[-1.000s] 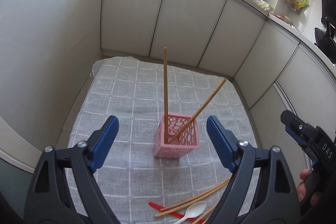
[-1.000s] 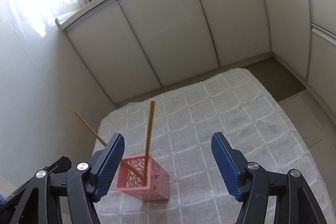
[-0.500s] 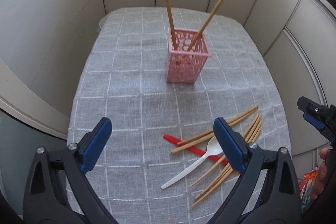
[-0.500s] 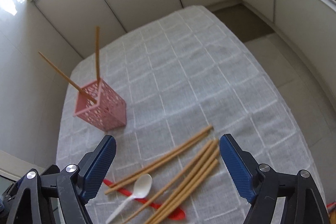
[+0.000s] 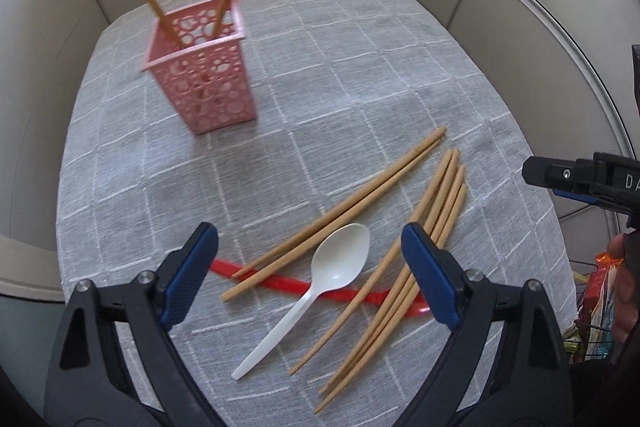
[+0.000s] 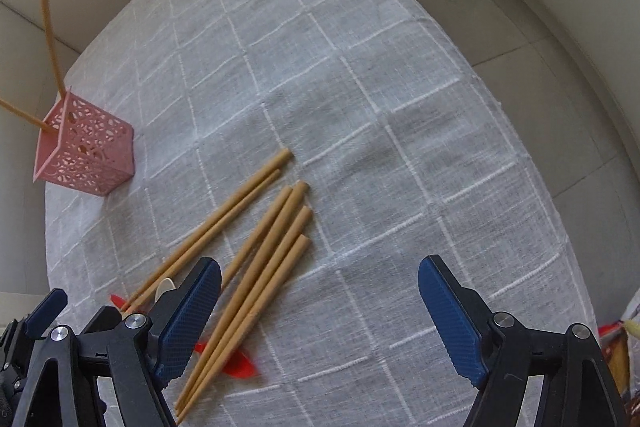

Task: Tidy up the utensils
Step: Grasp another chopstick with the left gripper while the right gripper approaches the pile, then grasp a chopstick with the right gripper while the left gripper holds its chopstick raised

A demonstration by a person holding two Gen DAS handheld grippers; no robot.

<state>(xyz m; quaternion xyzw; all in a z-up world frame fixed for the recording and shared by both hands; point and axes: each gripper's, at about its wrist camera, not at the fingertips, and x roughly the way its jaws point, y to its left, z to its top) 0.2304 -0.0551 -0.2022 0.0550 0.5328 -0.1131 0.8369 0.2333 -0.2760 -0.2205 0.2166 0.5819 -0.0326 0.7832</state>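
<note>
done: two chopsticks in pink holder (image 5: 200, 83) upper left | left: six chopsticks (image 5: 404, 223), white spoon (image 5: 316, 287), red spoon (image 5: 280, 281) lower centre | left gripper (image 5: 310, 271) closing, empty; right gripper (image 6: 320, 311) released

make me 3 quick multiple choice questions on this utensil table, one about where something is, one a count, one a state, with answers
1. Where does the white spoon lie?
A. inside the pink holder
B. across the red utensil on the cloth
C. on the floor

2. How many chopsticks stand in the pink holder?
A. two
B. four
C. none

3. What does the right gripper hold?
A. a chopstick
B. the spoon
C. nothing, pads apart

Answers:
1 B, its handle crosses the red utensil on the checked cloth.
2 A, two sticks lean out of it.
3 C, only cloth shows between its pads.
</note>
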